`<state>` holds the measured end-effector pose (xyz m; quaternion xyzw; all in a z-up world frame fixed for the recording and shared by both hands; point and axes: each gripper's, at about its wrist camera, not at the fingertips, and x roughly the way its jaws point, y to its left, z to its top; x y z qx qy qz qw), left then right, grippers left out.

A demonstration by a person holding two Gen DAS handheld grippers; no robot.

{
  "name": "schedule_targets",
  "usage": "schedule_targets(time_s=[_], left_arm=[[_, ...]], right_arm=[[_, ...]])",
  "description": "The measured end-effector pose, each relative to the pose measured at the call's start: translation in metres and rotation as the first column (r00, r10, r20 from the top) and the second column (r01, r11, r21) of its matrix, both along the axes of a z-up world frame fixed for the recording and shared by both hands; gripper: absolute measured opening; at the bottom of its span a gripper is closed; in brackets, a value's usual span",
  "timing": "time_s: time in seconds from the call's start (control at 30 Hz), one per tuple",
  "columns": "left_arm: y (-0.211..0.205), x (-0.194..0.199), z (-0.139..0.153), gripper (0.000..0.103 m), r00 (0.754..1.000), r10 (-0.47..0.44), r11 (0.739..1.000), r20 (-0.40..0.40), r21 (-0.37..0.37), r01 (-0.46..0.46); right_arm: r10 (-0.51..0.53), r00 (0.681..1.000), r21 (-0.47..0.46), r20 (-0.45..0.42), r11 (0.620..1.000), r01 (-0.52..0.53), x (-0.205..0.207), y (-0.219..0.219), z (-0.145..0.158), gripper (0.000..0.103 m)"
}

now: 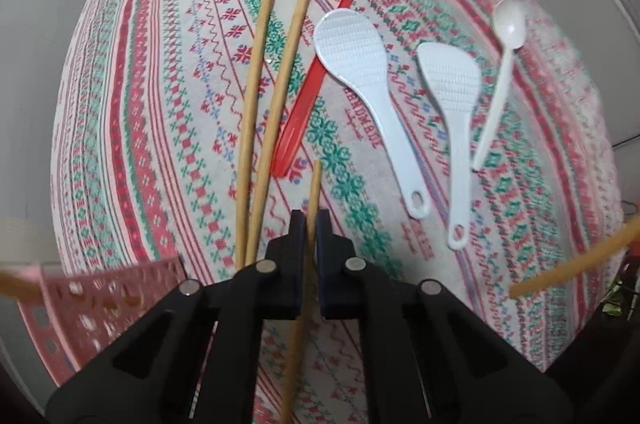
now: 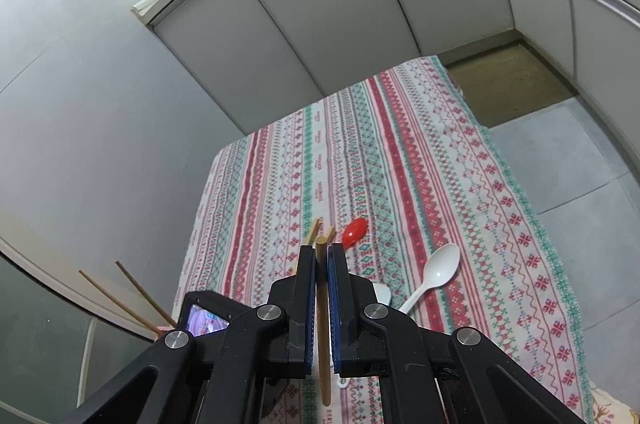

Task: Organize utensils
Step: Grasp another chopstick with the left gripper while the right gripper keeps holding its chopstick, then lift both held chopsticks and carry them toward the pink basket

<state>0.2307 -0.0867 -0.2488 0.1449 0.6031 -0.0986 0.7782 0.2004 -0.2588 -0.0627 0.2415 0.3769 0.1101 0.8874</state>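
Observation:
My left gripper [image 1: 310, 218] points steeply down over the patterned tablecloth [image 1: 160, 144] and is shut on a wooden chopstick [image 1: 316, 184] that runs back between its fingers. Two more chopsticks [image 1: 256, 96] lie side by side just left of it. To the right lie a red spoon [image 1: 312, 84], two white rice paddles [image 1: 356, 64] [image 1: 452, 84] and a white spoon [image 1: 508, 24]. My right gripper [image 2: 321, 250] is shut on another chopstick [image 2: 323, 324], held above the cloth near the red spoon [image 2: 354, 230] and the white spoon [image 2: 436, 272].
A pink perforated basket [image 1: 80, 304] sits at the lower left, blurred, with two chopsticks [image 2: 132, 296] standing up from it. A further chopstick [image 1: 576, 264] juts in from the right. Grey cabinets [image 2: 320, 4] and tiled floor [image 2: 580, 152] surround the table.

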Motion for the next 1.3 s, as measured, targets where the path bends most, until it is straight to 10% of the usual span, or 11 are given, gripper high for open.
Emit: schedule_targets(time_s=[0.6, 1.3], left_arm=[[0.050, -0.066, 0.151, 0.006, 0.946, 0.051, 0.968, 0.321, -0.250, 0.033], [0.130, -0.117, 0.285, 0.005, 0.755, 0.220, 0.907, 0.617, -0.415, 0.075]], right_arm=[[0.057, 0.992, -0.118, 0.109, 0.992, -0.044, -0.011, 0.048, 0.042, 0.005], [0.195, 0.947, -0.147, 0.254, 0.976, -0.162, -0.021, 0.125, 0.104, 0.005]])
